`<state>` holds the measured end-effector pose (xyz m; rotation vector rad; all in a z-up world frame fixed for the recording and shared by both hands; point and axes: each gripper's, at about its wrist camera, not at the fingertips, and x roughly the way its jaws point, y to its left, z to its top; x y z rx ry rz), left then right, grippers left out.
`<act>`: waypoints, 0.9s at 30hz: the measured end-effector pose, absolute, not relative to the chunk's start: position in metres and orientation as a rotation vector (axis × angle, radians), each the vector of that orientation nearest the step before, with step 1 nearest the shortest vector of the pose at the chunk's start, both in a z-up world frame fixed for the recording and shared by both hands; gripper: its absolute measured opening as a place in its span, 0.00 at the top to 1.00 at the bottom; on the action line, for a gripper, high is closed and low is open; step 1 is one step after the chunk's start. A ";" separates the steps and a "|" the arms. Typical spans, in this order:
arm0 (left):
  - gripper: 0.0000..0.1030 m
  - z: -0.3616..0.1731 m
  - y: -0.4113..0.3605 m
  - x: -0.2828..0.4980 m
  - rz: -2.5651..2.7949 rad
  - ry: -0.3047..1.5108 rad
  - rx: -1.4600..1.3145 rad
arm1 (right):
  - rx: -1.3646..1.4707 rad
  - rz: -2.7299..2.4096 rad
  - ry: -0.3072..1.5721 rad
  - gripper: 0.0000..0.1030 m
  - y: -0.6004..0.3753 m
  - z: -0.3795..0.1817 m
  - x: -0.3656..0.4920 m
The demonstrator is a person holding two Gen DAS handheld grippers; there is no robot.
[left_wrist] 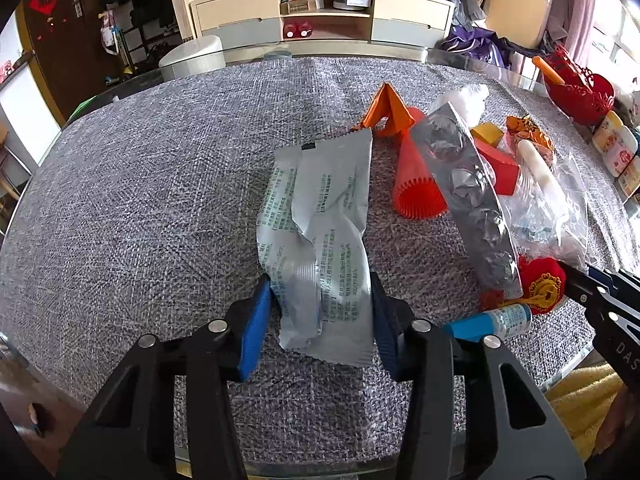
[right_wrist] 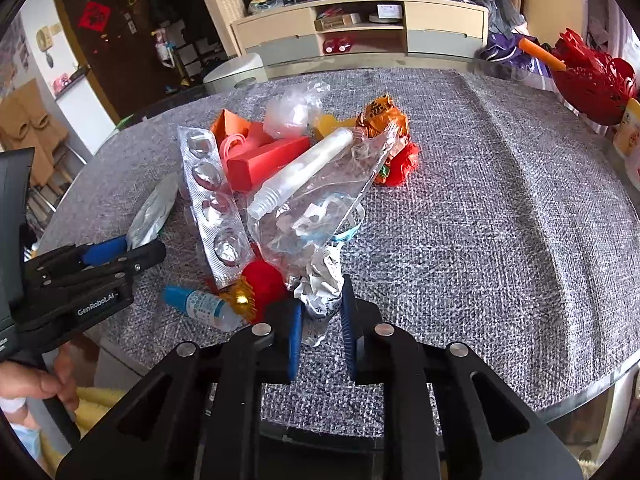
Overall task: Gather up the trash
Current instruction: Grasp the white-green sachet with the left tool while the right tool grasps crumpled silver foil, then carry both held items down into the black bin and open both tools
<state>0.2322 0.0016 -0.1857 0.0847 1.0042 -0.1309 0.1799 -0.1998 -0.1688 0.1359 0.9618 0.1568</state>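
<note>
The left tongs [left_wrist: 320,312] are clamped on the near end of a crumpled silver foil wrapper printed with green text [left_wrist: 320,232], their blue pads pressing both of its long edges. The wrapper lies lengthwise on the grey woven cloth that covers the round glass surface [left_wrist: 140,180], toward the near edge.

The right tongs [right_wrist: 320,324] are pinched together on a small crumpled white-and-silver paper scrap [right_wrist: 322,292], also close to the near edge.

Between and beyond the two lies the rest of the litter. A long silver blister strip with emptied pockets [right_wrist: 212,200] runs diagonally and rests against an orange-red ribbed plastic cone [left_wrist: 416,184]. Behind these are a folded orange paper piece [left_wrist: 386,110], a red block-shaped box [right_wrist: 268,156], a white plastic tube [right_wrist: 304,164] and a clear crinkled plastic bag [right_wrist: 320,208]. A red pompom with gold trim [right_wrist: 260,284] and a small dropper bottle with a blue cap [right_wrist: 200,302] sit just beside the right tongs, crowding their left side. An orange foil sweet wrapper [right_wrist: 384,118] lies farther back; what lies beneath it is hard to make out. A red openwork basket [right_wrist: 592,80] stands at the far right edge.
</note>
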 end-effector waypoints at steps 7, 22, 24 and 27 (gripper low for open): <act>0.67 -0.179 0.003 0.228 -0.146 0.992 0.081 | 0.103 0.062 0.941 0.84 -0.219 -0.157 0.172; 0.73 -0.116 -0.009 0.151 -0.199 0.882 0.080 | 0.092 0.045 0.839 0.84 -0.231 -0.111 0.117; 0.73 -0.107 -0.012 0.133 -0.214 0.865 0.076 | 0.086 0.052 0.826 0.84 -0.228 -0.105 0.106; 0.73 -0.098 -0.015 0.104 -0.241 0.845 0.067 | 0.082 0.075 0.826 0.84 -0.226 -0.100 0.091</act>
